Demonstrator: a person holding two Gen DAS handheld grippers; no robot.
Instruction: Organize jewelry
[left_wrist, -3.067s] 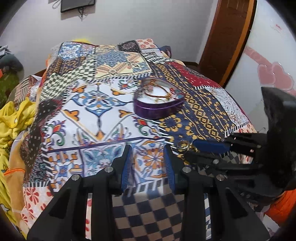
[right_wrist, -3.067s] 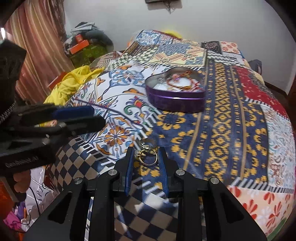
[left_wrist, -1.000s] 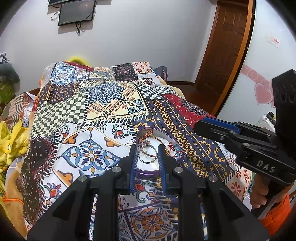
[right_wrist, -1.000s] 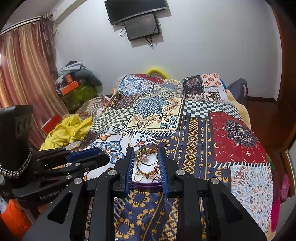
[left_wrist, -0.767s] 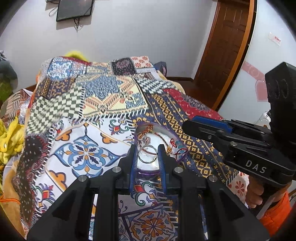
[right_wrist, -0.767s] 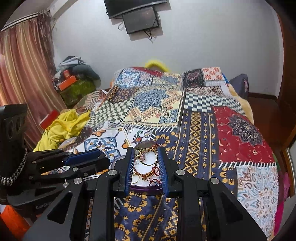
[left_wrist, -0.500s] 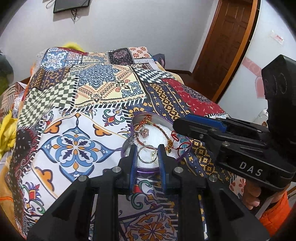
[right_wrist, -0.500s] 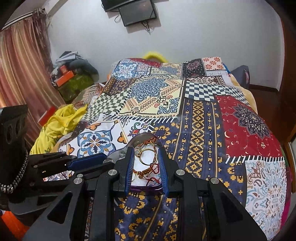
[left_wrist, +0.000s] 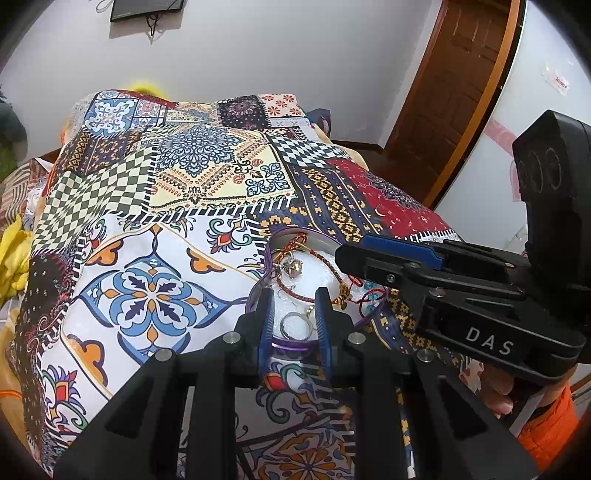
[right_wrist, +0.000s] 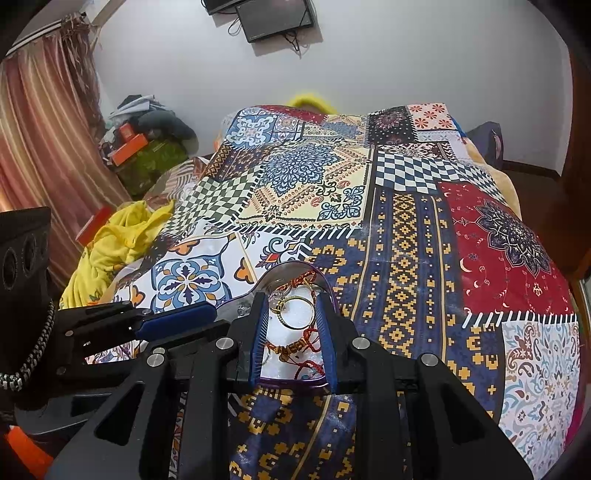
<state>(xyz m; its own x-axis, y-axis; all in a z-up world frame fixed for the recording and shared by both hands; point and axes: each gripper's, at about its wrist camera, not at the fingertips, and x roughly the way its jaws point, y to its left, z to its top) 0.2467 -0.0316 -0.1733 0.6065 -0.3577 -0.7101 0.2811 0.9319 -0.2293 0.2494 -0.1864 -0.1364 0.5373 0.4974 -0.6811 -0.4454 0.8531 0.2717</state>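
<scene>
Now, through my left wrist camera, my left gripper (left_wrist: 294, 317) is narrowed onto a silver ring (left_wrist: 291, 325), both blue pads touching its rim. The ring hangs flat-on to the lens, its hole facing me, over the near rim of the purple heart tin (left_wrist: 255, 295). That tin sits on the patchwork bedspread (left_wrist: 147, 295) toward its near right corner, its long axis running away from me. My right gripper (left_wrist: 369, 254) reaches in from the right, over the tin's far right side.

From my right wrist camera, my right gripper (right_wrist: 293, 325) is pinched narrowly on a gold ring (right_wrist: 297, 313), which also faces the lens. It hangs above the heart tin (right_wrist: 295, 269), over red cord bracelets (right_wrist: 295, 347) lying inside. My left gripper (right_wrist: 177, 321) lies just left of the tin.
</scene>
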